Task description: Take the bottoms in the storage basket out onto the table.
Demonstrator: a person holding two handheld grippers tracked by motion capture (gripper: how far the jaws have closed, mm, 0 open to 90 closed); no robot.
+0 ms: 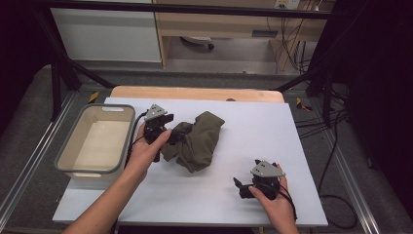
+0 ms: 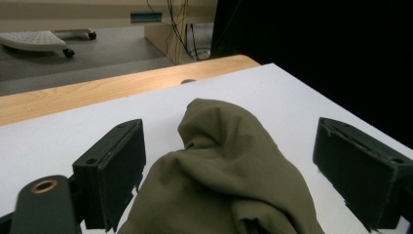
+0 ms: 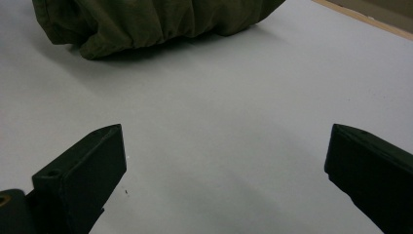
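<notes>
Olive cloth (image 2: pixel 224 175) lies between the left gripper's (image 2: pixel 234 165) spread fingers; right gripper's (image 3: pixel 224 175) fingers apart

The olive-green cloth (image 1: pixel 197 139) is a crumpled, soft piece of fabric lying in a loose heap on the white table surface (image 1: pixel 253 131), a little left of the middle. It is bunched and folded over itself – a thicker part points toward the far edge, and a flatter part spreads toward the near side. In the left gripper view the cloth (image 2: pixel 224 170) rises as a rounded mound with deep folds, and in the right gripper view its wrinkled edge (image 3: pixel 146 24) rests flat on the white surface.
</notes>
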